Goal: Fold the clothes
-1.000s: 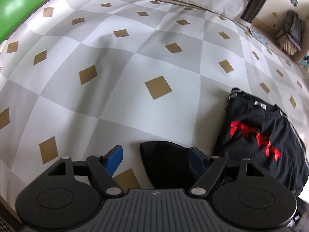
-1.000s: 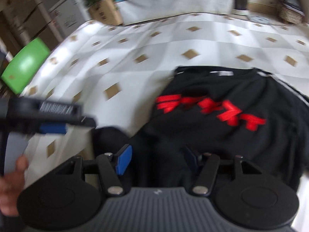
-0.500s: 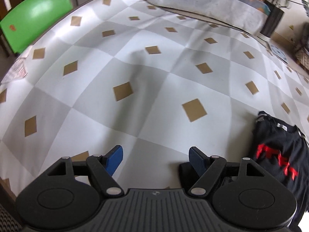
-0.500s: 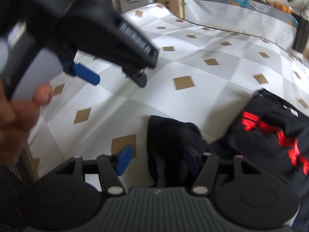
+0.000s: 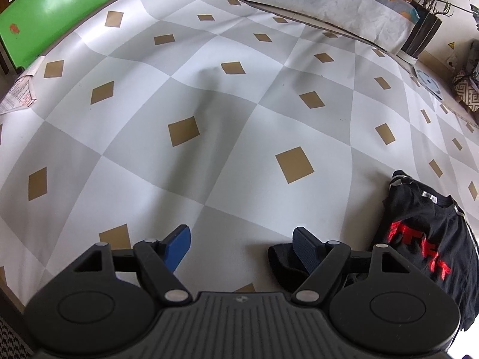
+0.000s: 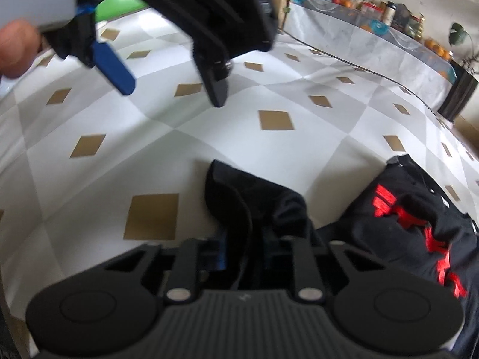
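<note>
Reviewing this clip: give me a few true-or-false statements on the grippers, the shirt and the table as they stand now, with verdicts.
1. The right gripper has its jaws shut on the sleeve of the black T-shirt. True.
2. The left gripper holds a fold of cloth. False: its jaws are open, with nothing between them.
3. The T-shirt bears a red print. True.
4. The tablecloth is plain white. False: it is checked grey and white with tan diamonds.
5. The left gripper rests flat on the shirt. False: in the right wrist view it hangs above the tablecloth.

Left gripper (image 5: 241, 240) jaws spread wide (raised, empty), right gripper (image 6: 244, 248) jaws closed, pinching cloth
</note>
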